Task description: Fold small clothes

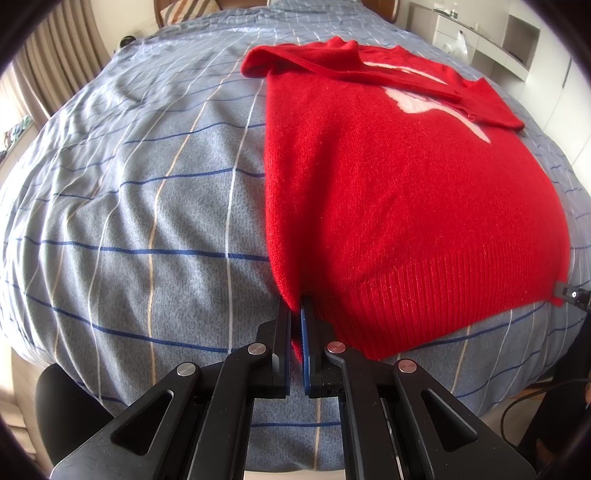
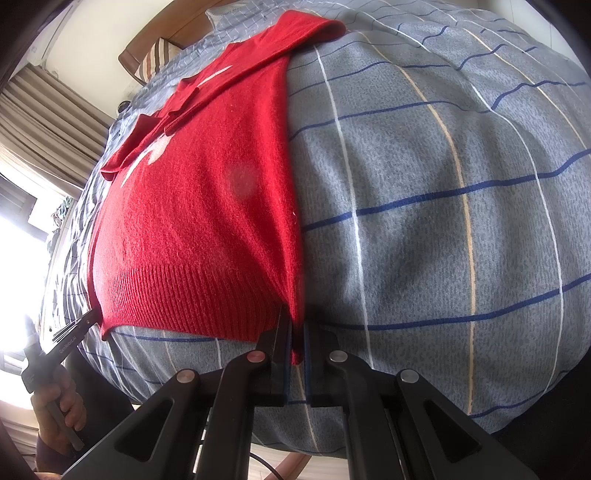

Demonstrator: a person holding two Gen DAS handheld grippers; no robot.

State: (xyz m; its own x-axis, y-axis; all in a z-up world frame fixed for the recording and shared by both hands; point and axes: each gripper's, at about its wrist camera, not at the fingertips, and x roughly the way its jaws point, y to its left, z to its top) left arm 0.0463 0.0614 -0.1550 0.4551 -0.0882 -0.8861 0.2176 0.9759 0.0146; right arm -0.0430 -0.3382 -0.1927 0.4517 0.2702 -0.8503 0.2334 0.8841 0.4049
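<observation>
A red knitted sweater (image 1: pixel 388 177) with a white pattern lies flat on the bed, both sleeves folded across its chest. My left gripper (image 1: pixel 296 306) is shut on the hem's left corner. My right gripper (image 2: pixel 295 325) is shut on the hem's right corner; the sweater (image 2: pixel 192 206) fills the left of that view. The right gripper's tip shows at the far edge of the left wrist view (image 1: pixel 570 293), and the left gripper shows at the lower left of the right wrist view (image 2: pixel 74 332), held by a hand.
The bed has a grey-blue checked cover (image 1: pixel 147 192). A striped pillow (image 1: pixel 188 9) lies at the wooden headboard. Curtains (image 1: pixel 62 62) hang on the left, white shelves (image 1: pixel 491 40) stand on the right. The bed's near edge is just below both grippers.
</observation>
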